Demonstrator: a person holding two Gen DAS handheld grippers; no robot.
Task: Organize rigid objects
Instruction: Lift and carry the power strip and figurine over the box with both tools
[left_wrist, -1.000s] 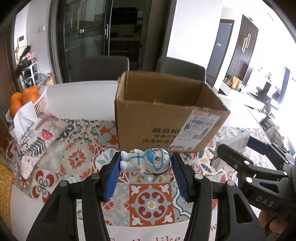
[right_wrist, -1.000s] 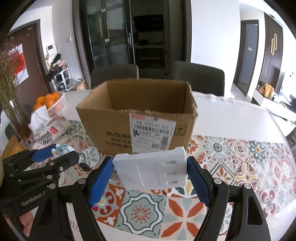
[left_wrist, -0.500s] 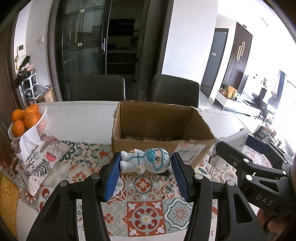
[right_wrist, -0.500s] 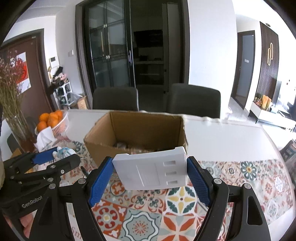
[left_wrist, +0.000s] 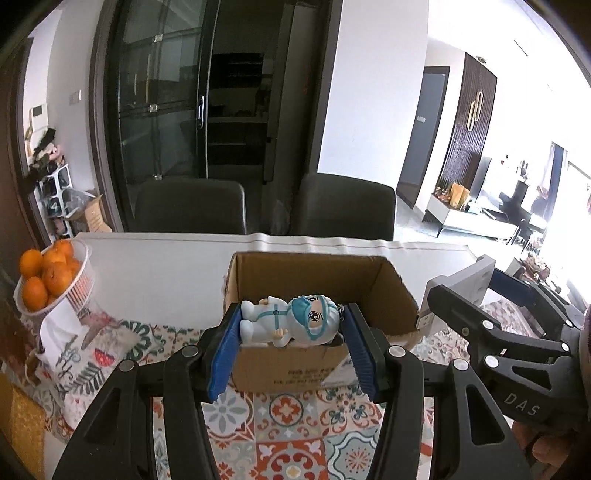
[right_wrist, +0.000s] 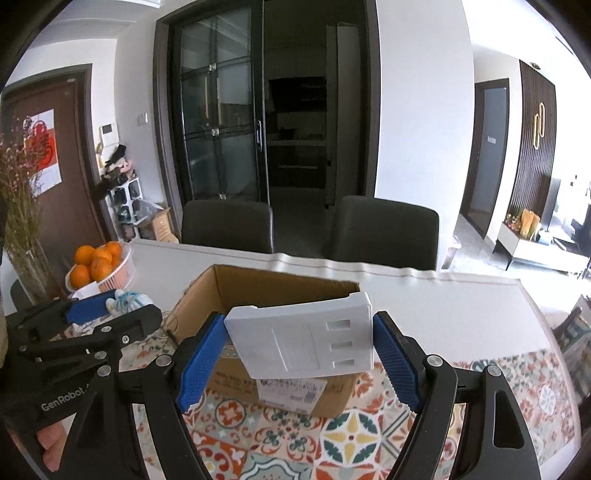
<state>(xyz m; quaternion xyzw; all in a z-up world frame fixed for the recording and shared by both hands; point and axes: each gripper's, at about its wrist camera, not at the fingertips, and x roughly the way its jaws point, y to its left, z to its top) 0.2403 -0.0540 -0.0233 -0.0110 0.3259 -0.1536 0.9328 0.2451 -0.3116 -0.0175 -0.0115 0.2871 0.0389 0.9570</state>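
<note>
Left wrist view: your left gripper (left_wrist: 290, 334) holds a small masked figurine (left_wrist: 291, 325) sideways, level with the near wall of the open cardboard box (left_wrist: 317, 273) on the patterned tablecloth (left_wrist: 295, 424). Let go short of the opening and the figurine would likely strike the rim and tumble outside; its rounded head gives the blue pads (left_wrist: 225, 350) little flat surface, so it may twist free. Right wrist view: your right gripper (right_wrist: 299, 360) holds a white plastic plate (right_wrist: 303, 341) by its side edges, jaws set wide, before the same box. A tilt could wedge it across the opening, and both grippers entering together might collide.
</note>
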